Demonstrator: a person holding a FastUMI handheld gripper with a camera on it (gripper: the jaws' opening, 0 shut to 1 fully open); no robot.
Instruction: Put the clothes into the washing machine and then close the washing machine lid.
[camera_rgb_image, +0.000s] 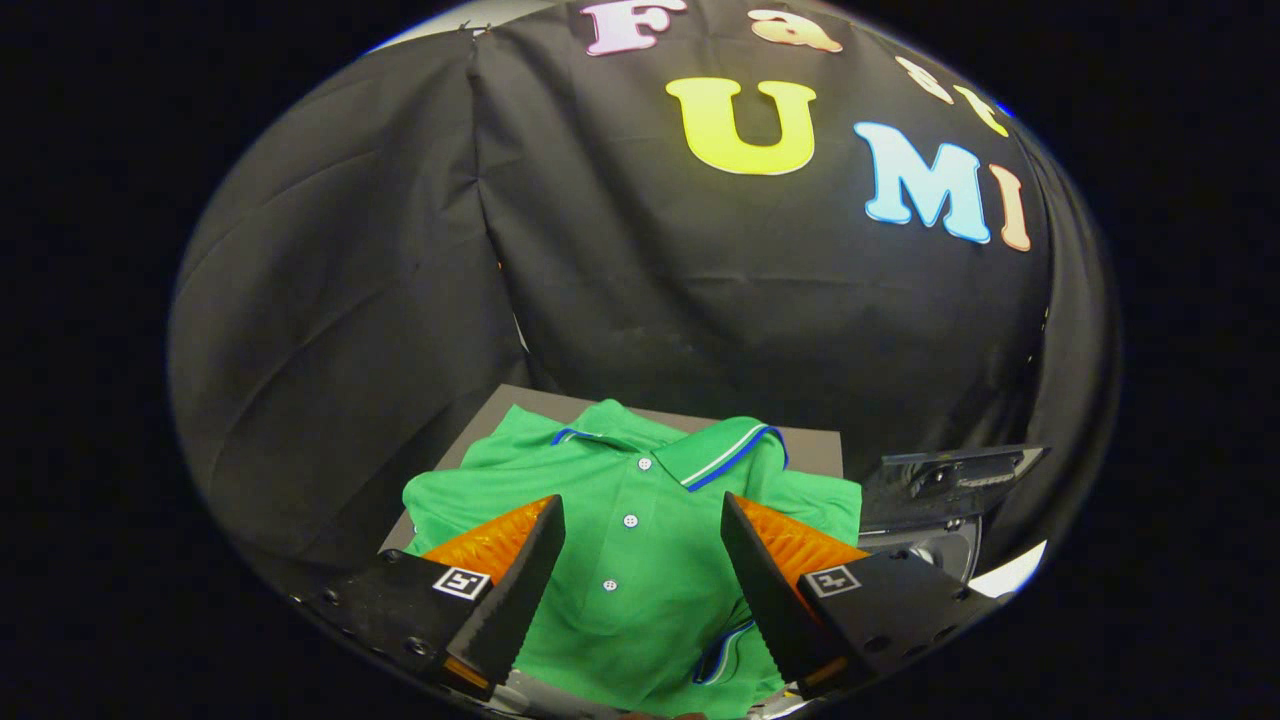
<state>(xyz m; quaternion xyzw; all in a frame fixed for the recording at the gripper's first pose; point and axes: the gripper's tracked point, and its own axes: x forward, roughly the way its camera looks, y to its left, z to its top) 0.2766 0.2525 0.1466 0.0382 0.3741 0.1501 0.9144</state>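
Gripper (640, 590) jaws stand apart over green polo shirt (620, 530) (no legible label), washing machine (940, 500) beside.

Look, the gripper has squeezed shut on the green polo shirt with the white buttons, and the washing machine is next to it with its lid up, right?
Not quite. In the gripper view the gripper is open, its fingers apart over the green polo shirt, not squeezing it. The white buttons are right, and the washing machine beside it has its lid up.

Hand-held gripper (642, 545) fingers spread wide (nothing pinched), angled downward.
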